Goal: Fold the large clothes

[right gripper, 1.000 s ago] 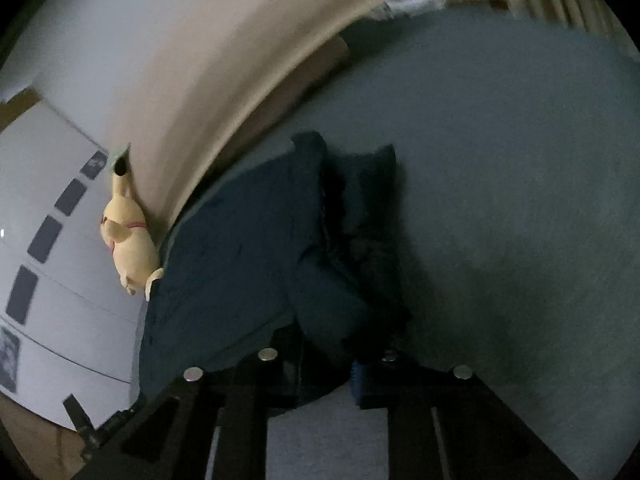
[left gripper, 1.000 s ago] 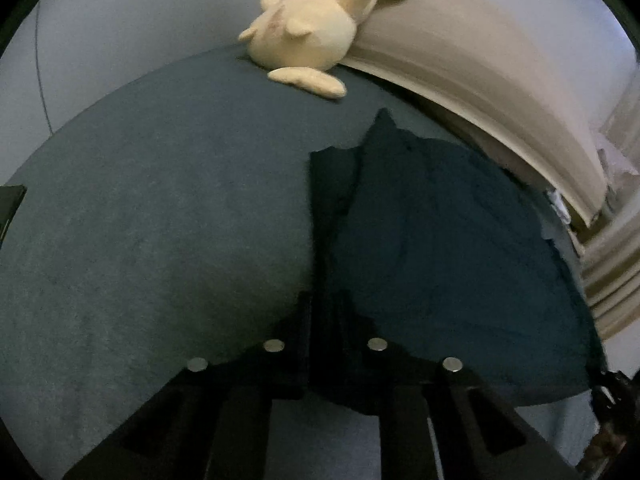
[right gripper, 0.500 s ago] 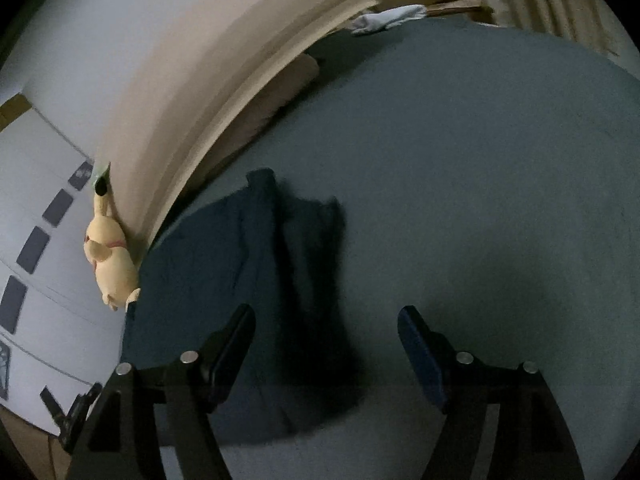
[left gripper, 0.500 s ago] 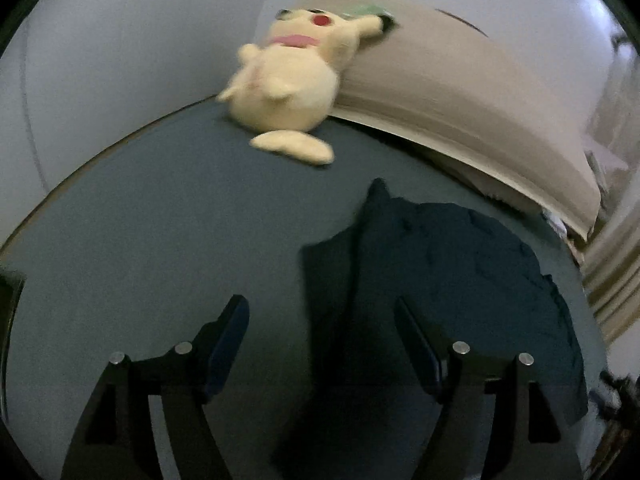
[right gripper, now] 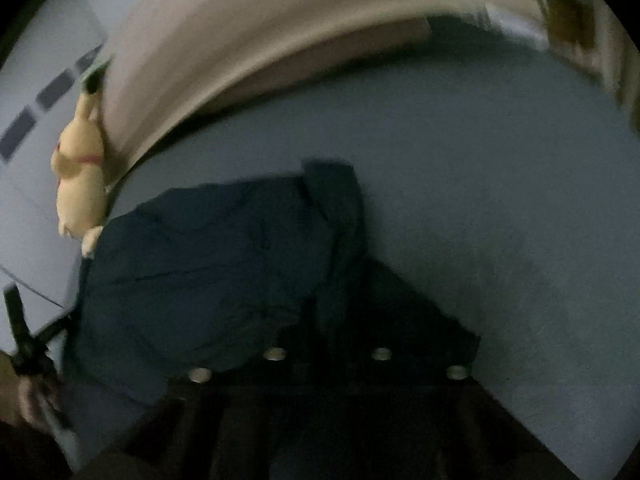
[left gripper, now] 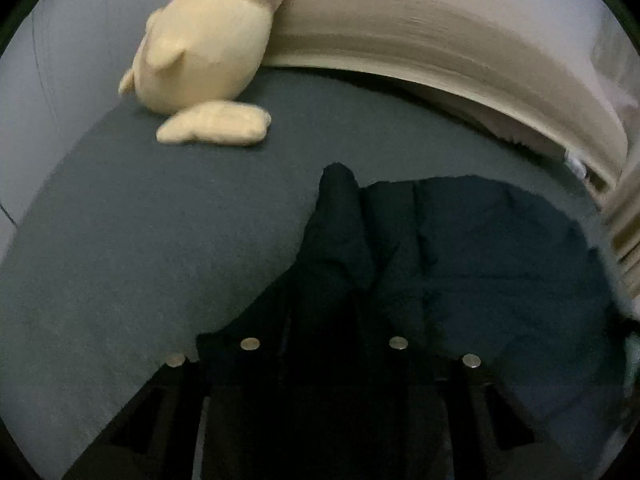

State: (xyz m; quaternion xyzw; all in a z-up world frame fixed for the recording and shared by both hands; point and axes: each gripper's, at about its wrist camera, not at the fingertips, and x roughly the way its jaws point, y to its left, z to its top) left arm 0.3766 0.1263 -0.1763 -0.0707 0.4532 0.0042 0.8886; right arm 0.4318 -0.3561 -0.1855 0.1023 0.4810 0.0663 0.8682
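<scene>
**Both tongs closing on the near hem of a soft dark garment**

Down at the bottom of each wrist view, the tongs sit in deep shadow over cloth. The left tongs [left gripper: 324, 340] have just been closing, and dark fabric lies bunched between their fingers; whether the pads actually press it I cannot tell in this gloom. The right tongs [right gripper: 328, 354] have also just been closing and now stand together, clamped on the near edge of the same cloth as far as the dim picture lets me judge.

That cloth is a large dark navy fabric garment [left gripper: 480, 256], lying partly folded on the grey-blue bed cover [left gripper: 140, 240], with a narrow doubled strip running away from the tongs. It looks limp, light and creased, so it should drape and sag wherever it is unsupported; a pinch at two spread points along an edge would probably keep it flat when lifted. Thick layers may slip from a shallow grip.

Farther off, a pale yellow plush toy [left gripper: 208, 52] leans against the beige padded headboard [left gripper: 460, 40]. No containers are visible.
</scene>
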